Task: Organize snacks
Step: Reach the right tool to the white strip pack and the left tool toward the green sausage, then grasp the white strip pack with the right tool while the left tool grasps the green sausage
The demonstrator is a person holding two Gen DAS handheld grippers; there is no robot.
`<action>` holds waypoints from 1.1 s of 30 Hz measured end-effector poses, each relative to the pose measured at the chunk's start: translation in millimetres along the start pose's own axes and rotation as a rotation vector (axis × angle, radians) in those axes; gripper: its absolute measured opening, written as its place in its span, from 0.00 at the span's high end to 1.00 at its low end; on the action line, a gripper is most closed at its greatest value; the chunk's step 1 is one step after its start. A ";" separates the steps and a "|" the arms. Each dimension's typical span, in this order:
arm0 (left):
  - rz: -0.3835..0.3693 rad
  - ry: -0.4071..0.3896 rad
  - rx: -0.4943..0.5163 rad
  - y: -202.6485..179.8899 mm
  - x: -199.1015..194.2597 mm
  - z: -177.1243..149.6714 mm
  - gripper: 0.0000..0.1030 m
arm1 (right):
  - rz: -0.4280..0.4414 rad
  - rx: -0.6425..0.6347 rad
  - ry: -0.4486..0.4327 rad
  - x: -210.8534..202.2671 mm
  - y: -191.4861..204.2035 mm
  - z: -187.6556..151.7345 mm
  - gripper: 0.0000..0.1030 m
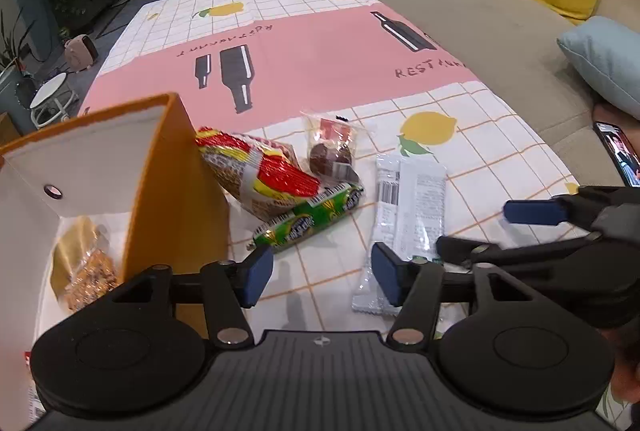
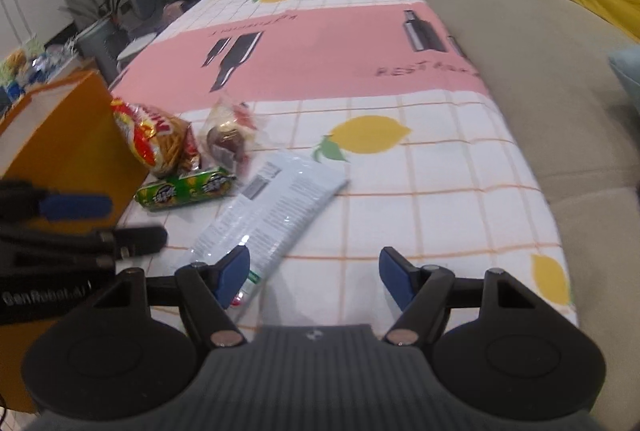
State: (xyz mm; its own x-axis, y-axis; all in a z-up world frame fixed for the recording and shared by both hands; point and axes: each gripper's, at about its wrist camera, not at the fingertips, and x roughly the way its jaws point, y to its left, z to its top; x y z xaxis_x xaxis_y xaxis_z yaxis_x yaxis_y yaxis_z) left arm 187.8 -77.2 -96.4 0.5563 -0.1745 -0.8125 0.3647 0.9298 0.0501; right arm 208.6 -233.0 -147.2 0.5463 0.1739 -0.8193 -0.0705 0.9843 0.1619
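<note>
Four snacks (image 1: 408,215) beside box (image 1: 176,191), perhaps one inside.

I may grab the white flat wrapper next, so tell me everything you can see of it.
The white flat wrapper is a long, sealed packet of glossy plastic film with crimped ends, small grey print and a barcode panel near its far end. It lies flat on the checked tablecloth, printed back up, right of the green snack roll and apart from it. Its near end lies by the left gripper, whose jaws are open and empty; whether a finger touches it is unclear. A little green shows at that near end.
</note>
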 end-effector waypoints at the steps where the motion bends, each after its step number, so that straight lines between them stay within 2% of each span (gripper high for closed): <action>1: 0.005 0.003 0.002 1.2 -1.3 2.1 0.41 | -0.003 -0.013 0.004 3.8 3.9 1.1 0.33; 5: 0.003 -0.013 0.017 5.6 -13.3 7.7 0.43 | -0.003 -0.020 0.006 16.2 13.7 7.4 0.25; 10: -0.022 -0.057 0.018 8.7 -31.9 10.1 0.37 | 0.012 -0.036 0.006 34.4 26.1 17.5 0.20; 13: 0.004 -0.053 0.011 11.0 -31.5 11.5 0.36 | 0.021 -0.064 0.003 42.5 36.8 19.7 0.12; 16: -0.009 -0.042 0.010 13.6 -27.1 12.9 0.36 | -0.029 -0.141 -0.001 45.3 45.3 14.9 0.12; 19: 0.002 -0.044 0.074 5.4 -20.4 14.2 0.36 | -0.038 -0.179 -0.011 40.0 40.7 8.4 0.21; 24: 0.032 -0.001 0.203 -14.8 3.5 15.2 0.36 | -0.052 -0.178 0.007 28.1 19.4 8.4 0.46; 26: 0.038 0.020 0.235 -19.3 16.0 15.0 0.36 | -0.061 -0.164 0.017 24.4 11.0 8.0 0.47; 33: 0.147 0.079 0.401 -38.6 53.3 10.7 0.36 | -0.056 -0.163 0.031 18.9 3.7 3.9 0.45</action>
State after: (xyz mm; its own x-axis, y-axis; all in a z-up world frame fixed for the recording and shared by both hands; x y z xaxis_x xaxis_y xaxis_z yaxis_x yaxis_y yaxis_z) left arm 211.3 -125.9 -135.4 0.5711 -0.0096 -0.8208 0.5557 0.7405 0.3780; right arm 221.9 -226.2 -159.9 0.5277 0.1172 -0.8413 -0.1764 0.9840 0.0265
